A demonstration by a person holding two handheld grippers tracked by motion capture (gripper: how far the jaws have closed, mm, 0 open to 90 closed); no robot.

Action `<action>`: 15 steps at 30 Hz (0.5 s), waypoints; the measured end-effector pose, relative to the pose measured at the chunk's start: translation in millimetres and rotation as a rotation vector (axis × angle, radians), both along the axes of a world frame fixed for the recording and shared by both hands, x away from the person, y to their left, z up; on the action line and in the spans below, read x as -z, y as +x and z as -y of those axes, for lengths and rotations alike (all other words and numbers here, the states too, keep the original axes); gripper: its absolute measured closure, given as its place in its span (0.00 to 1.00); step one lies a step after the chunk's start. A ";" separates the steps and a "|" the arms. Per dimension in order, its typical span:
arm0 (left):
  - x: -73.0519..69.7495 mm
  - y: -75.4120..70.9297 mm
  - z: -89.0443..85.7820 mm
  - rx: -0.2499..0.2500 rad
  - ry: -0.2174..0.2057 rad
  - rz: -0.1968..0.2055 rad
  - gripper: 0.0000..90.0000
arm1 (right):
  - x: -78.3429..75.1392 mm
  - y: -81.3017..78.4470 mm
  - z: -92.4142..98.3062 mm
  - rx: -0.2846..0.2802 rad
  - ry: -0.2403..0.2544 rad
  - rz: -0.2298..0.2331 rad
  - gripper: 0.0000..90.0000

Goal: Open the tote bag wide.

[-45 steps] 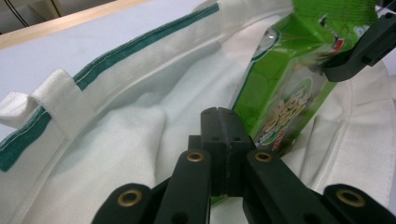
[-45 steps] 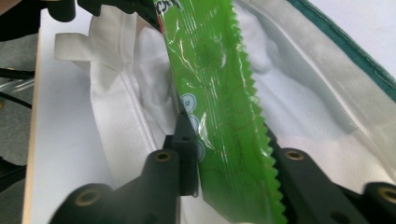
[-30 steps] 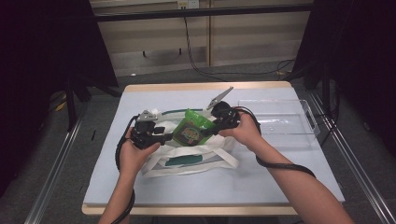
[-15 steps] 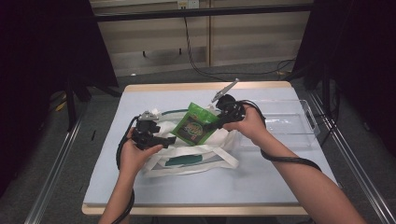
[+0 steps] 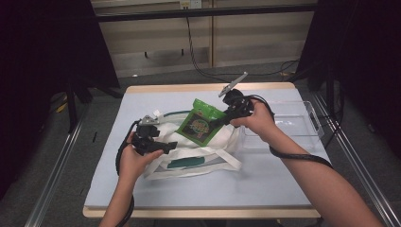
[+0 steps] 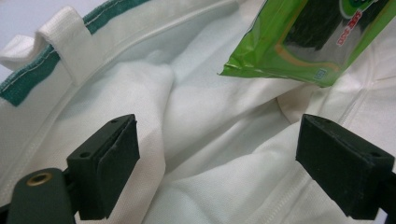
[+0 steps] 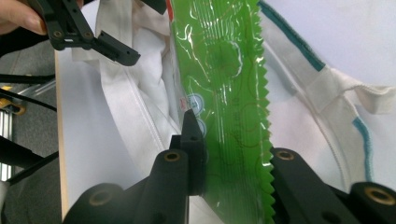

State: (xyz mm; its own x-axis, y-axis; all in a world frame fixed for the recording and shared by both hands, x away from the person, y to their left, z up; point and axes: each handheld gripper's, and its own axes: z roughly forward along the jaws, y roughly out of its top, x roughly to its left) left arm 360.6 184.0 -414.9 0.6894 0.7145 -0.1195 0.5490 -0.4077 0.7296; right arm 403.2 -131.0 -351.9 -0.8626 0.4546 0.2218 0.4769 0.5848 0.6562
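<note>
Step in hand: taking the green foil snack pouch [image 5: 201,126] out of the white fabric tote bag with teal trim [image 5: 189,151]; from this frame alone it could equally be going in.

Right tool [image 5: 215,124] is clamped on one edge of the pouch; in the right gripper view the serrated seal edge [image 7: 264,107] sits between the black jaws, pads pressing the film. The pouch hangs tilted just above the tote's mouth, lower corner near the fabric and apparently clear of it. Hard to be sure from the high view.

Left tool [image 5: 165,146] is at the tote's near-left side, by the rim. Its jaws have just been opening and now stand wide in the left gripper view, with slack white fabric lying between them but neither pad [image 6: 109,163] pressing on it: released, holding nothing.

The tote lies slumped on the pale blue worktop [image 5: 265,179]. A clear plastic tray [image 5: 302,125] sits just right of the tote, beside the right hand.

Next move, as a judgement: keep the clamp and carry the pouch from the tote toward the tray, a likely drop spot. Thin film, edge-only grip, so it may swing or slip.
</note>
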 end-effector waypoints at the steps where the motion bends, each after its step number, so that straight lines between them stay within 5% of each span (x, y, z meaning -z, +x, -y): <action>1: -0.3 0.4 -0.2 -0.001 -0.004 -0.002 0.14 | -0.9 -0.3 1.0 -0.001 0.007 -0.002 0.84; 15: -0.7 5.3 -0.6 -0.010 0.006 -0.003 0.15 | -16.4 -4.4 9.1 -0.001 0.007 0.003 0.85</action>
